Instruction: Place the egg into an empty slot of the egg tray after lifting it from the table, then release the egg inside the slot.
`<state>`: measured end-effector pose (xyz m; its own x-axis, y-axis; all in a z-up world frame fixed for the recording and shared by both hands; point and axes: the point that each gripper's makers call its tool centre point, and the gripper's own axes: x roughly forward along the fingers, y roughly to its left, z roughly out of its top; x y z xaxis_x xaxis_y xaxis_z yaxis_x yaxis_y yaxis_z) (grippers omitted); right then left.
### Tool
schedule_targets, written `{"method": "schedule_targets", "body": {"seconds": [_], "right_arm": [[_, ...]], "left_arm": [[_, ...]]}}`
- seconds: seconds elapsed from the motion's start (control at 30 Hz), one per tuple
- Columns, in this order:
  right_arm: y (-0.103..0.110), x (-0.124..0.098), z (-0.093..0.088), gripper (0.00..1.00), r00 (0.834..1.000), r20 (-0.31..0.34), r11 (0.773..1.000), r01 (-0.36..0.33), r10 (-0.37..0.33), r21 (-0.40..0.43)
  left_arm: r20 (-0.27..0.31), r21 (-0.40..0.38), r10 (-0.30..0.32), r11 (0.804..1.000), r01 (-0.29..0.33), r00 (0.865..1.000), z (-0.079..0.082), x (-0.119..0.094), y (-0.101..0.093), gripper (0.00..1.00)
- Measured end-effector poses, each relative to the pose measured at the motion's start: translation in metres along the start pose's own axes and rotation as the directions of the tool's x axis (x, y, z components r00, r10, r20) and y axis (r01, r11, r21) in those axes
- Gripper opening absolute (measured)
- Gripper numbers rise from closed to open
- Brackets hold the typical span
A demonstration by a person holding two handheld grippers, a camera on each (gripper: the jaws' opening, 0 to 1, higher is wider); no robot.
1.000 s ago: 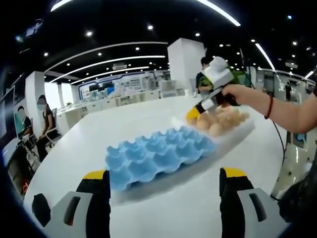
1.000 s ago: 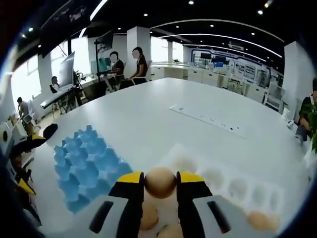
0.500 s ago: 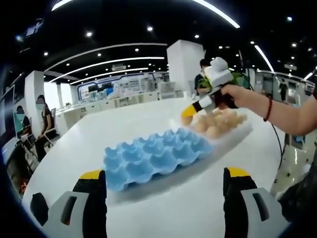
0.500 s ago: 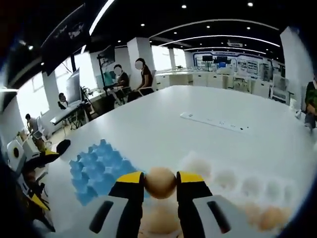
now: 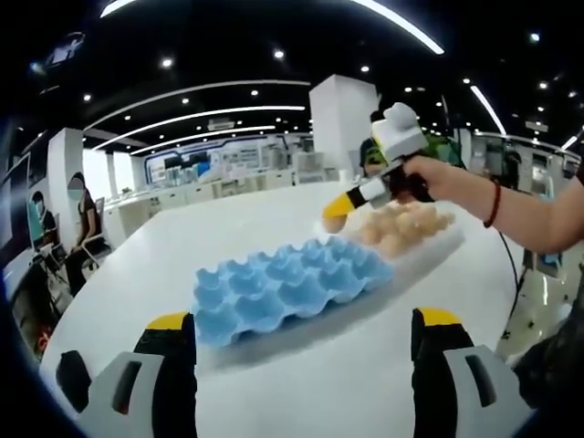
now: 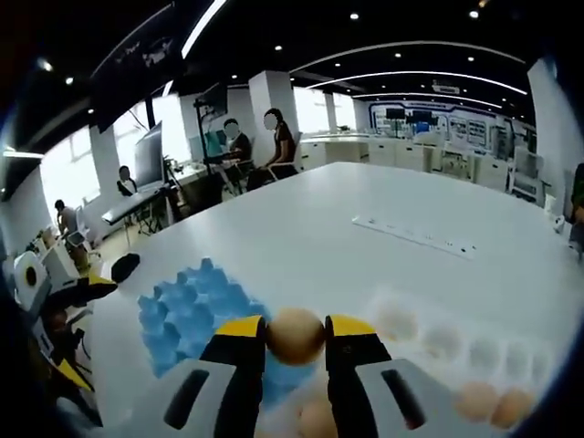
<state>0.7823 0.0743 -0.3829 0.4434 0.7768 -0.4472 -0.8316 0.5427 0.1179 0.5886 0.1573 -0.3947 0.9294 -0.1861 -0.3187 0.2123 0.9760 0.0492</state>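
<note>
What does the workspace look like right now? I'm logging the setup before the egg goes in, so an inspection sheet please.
Surface: white table, wide and round-edged.
Job's things: blue tray, slots empty; egg in the right gripper's jaws; more eggs in a white tray.
Clutter: white power strip farther along the table.
Grippers: right gripper shut on the egg, raised near the blue tray; left gripper open, low before the tray.
Cables: dark cable hanging beside the arm.
Surroundings: open office, ceiling lights, people seated at desks.

Yellow-tipped grey tongs [image 6: 296,342], red wristband [image 5: 494,203]
</note>
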Motion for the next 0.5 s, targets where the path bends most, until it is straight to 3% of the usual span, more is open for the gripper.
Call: {"method": "schedule_targets", "body": {"seconds": [0.5], "right_arm": [[0.027, 0.011, 0.005, 0.27, 0.999, 0.004, 0.999, -0.039, 0.039, -0.026]], "left_arm": [[0.01, -0.014, 0.004, 1.0, -0.004, 1.0, 0.0, -0.008, -0.001, 1.0]]}}
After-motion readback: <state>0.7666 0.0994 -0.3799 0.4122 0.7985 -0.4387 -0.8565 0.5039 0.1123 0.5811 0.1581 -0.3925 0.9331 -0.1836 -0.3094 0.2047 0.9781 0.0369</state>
